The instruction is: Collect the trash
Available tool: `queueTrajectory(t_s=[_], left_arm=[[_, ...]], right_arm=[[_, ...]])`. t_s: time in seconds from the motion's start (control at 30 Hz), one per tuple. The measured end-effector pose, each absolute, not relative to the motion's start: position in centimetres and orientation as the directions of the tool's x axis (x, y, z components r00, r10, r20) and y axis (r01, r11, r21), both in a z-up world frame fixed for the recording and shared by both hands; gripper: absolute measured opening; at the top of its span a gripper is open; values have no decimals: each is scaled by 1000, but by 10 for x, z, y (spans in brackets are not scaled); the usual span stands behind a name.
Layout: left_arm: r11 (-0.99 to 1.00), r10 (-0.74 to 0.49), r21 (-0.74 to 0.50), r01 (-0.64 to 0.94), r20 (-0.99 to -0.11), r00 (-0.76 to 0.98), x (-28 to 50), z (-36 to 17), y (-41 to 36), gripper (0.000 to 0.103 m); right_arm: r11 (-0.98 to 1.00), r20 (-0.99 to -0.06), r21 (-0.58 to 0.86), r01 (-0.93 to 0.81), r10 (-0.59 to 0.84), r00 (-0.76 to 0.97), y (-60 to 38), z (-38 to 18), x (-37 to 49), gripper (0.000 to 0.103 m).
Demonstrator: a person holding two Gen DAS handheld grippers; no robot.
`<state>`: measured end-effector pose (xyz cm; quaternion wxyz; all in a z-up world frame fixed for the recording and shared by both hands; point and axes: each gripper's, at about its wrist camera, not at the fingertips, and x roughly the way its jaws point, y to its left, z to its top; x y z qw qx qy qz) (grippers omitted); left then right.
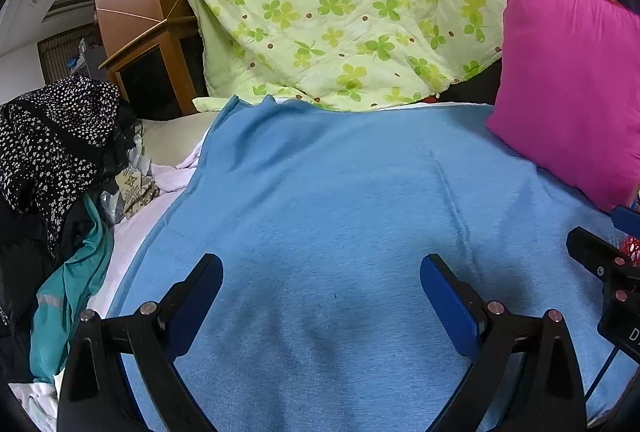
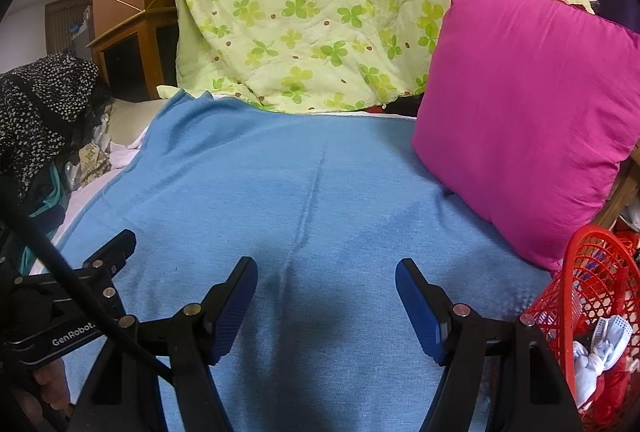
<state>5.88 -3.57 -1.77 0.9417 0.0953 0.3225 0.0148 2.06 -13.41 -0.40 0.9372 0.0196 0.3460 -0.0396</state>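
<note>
Red basket (image 2: 592,272) tilted leftward beside right tool (image 2: 326,282), jaws apart, empty

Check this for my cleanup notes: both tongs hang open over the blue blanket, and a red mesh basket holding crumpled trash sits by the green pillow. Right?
Not quite. The pillow beside the red mesh basket is magenta, not green, as the right wrist view shows. The rest holds: both the left tongs and right tongs hang open over the blue blanket, and crumpled trash lies in the basket.
</note>
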Motion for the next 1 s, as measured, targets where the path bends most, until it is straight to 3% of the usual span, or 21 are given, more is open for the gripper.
queueTrajectory(t_s=[1.0], left_arm=[[986,115,166,-14,-618,778,62,-19,-21,99]], right_arm=[[997,-649,1,77,-58,759,-130,-3,21,75]])
